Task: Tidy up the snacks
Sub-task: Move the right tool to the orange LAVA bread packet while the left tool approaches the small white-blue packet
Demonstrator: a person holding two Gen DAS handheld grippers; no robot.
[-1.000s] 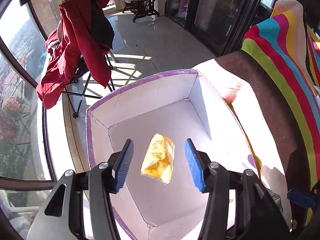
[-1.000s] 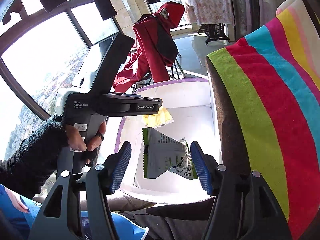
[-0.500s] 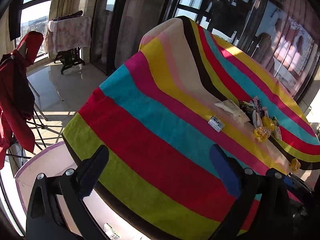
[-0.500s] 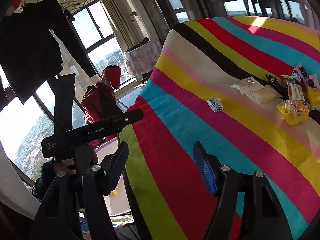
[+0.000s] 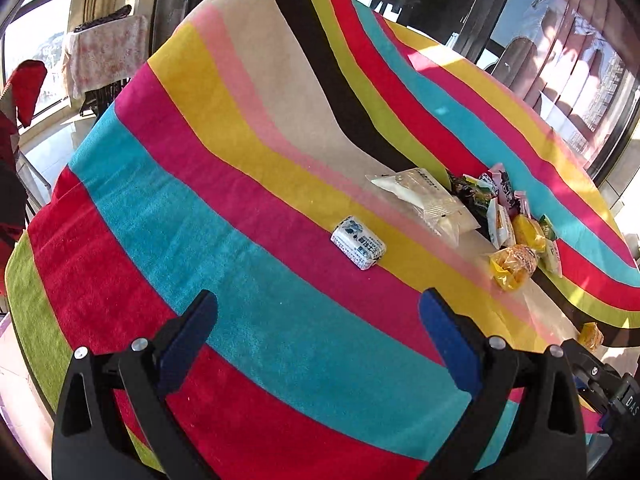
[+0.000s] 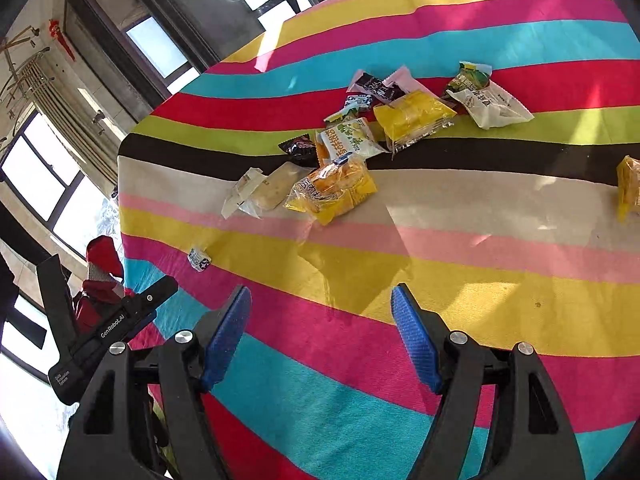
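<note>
No box or bin is showing in either of my views right now; the snacks are all lying loose on the striped cloth [image 5: 248, 248]. My left gripper [image 5: 318, 326] is hanging over the cloth with its jaws spread wide and nothing between them. My right gripper [image 6: 320, 316] is opening too, its blue pads bare, with only cloth under the gap.

The small white-and-blue packet [image 5: 359, 243] is sitting alone on the pink and yellow stripes, well apart from the heap. Beyond it the pile of wrappers [image 6: 384, 128] is crowding together, overlapping, so I am not making out every label. A clear pouch [image 6: 260, 190] is lying just beside a yellow bread bag [image 6: 334, 190]. Another yellow packet [image 6: 628, 186] is being cut off by the right wrist view's right edge.
</note>
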